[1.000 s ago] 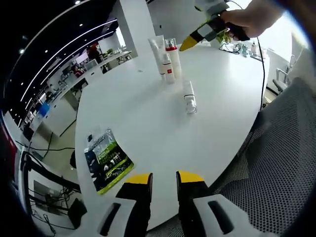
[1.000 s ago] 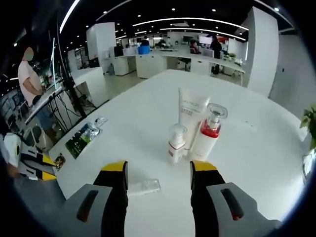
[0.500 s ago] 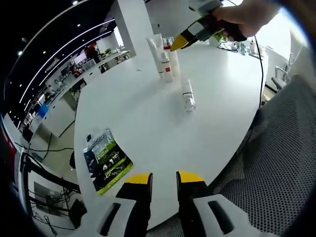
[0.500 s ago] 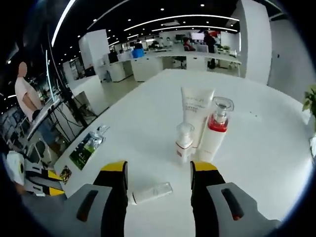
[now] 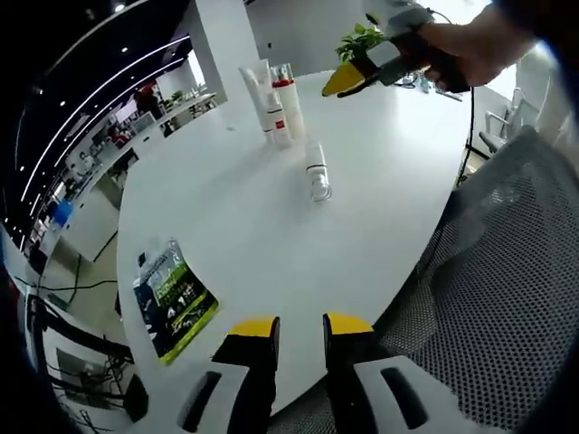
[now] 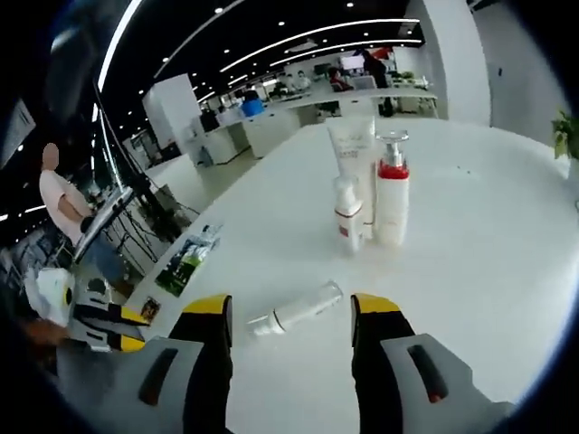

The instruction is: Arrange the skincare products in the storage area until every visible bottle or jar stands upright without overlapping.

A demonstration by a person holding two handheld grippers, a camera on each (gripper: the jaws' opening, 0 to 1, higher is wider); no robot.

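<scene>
My right tongs [image 6: 291, 316], open and empty, frame the clear spray bottle [image 6: 297, 309] lying on the bench [image 6: 470, 235] near the upright trio [image 6: 369, 192]; light, slick, apt to roll, so I'd grip mid-body.

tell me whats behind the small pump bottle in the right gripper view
A tall white tube stands upright directly behind the small pump bottle, with a red-collared pump bottle beside them. The tube's lower part is covered by the two bottles in front of it, so its base cannot be seen.
</scene>
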